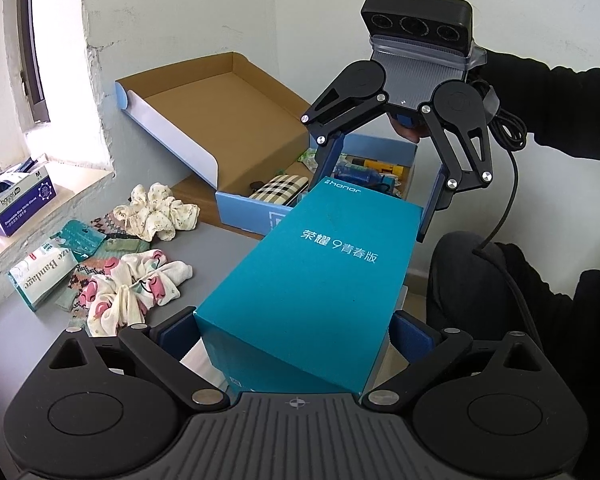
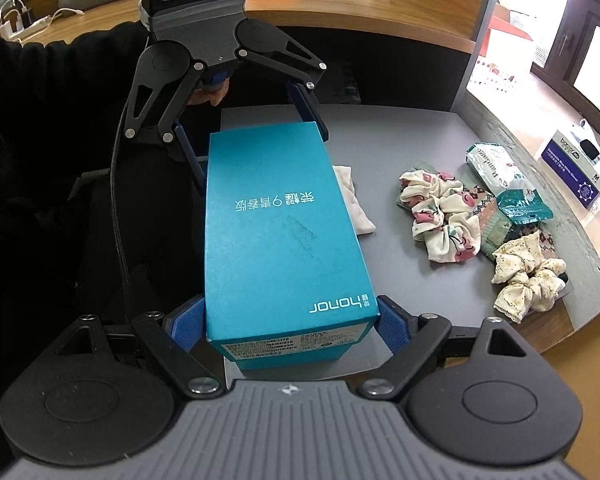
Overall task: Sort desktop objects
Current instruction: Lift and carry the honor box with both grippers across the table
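A teal Honor phone box [image 1: 312, 276] is held in the air between both grippers, one at each short end. My left gripper [image 1: 296, 330] is shut on its near end in the left wrist view. My right gripper [image 2: 290, 322] is shut on the other end, shown also in the left wrist view [image 1: 380, 196]. The box [image 2: 284, 232] hangs over the near edge of the grey table [image 2: 400, 148]. The left gripper shows in the right wrist view [image 2: 256, 140]. An open blue storage box [image 1: 260, 204] with a plaid case [image 1: 278, 190] and small items stands behind it.
Scrunchies [image 1: 156, 210] [image 2: 440, 216], patterned socks, a gauze bandage pack [image 1: 36, 276] and a teal packet [image 1: 78, 236] lie on the table's left side. A white cloth [image 2: 354, 200] lies beside the phone box. A glove box [image 1: 16, 200] sits on the windowsill.
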Demonstrator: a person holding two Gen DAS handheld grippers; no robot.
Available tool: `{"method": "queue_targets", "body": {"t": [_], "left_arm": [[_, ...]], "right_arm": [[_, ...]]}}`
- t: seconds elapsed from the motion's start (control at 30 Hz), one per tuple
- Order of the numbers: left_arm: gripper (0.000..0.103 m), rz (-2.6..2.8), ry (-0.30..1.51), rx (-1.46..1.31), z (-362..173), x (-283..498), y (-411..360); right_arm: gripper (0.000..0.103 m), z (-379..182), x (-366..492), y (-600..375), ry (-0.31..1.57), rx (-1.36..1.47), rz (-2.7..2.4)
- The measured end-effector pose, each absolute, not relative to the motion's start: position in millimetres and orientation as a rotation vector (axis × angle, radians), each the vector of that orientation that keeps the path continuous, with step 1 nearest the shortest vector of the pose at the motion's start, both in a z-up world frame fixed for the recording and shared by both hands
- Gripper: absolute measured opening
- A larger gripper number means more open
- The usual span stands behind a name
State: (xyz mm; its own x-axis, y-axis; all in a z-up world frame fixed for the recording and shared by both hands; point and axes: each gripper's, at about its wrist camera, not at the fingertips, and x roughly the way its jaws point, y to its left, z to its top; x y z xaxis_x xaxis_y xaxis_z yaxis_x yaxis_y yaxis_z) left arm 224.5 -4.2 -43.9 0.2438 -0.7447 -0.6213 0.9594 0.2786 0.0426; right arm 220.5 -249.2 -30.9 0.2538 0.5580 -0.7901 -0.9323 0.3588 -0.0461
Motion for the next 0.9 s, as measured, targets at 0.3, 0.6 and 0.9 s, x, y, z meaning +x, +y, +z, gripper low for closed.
{"method": "queue_targets", "body": {"t": [0.3,0.6,0.9], "left_arm": [[0.101,-1.213,0.541,0.48,-42,221,-5],[0.102,-1.228,0.555,0.45,-46,226,-5],[0.102,-1.245,0.568,0.441,-46,232,-5]], "right_arm": [[0.092,-35,217,-242,0.748,-0.621,1.09],[0.092,-37,220,-245,0.735,-0.593,1.109],[0.092,-37,220,-246,0.735,-0.583,1.117]]}}
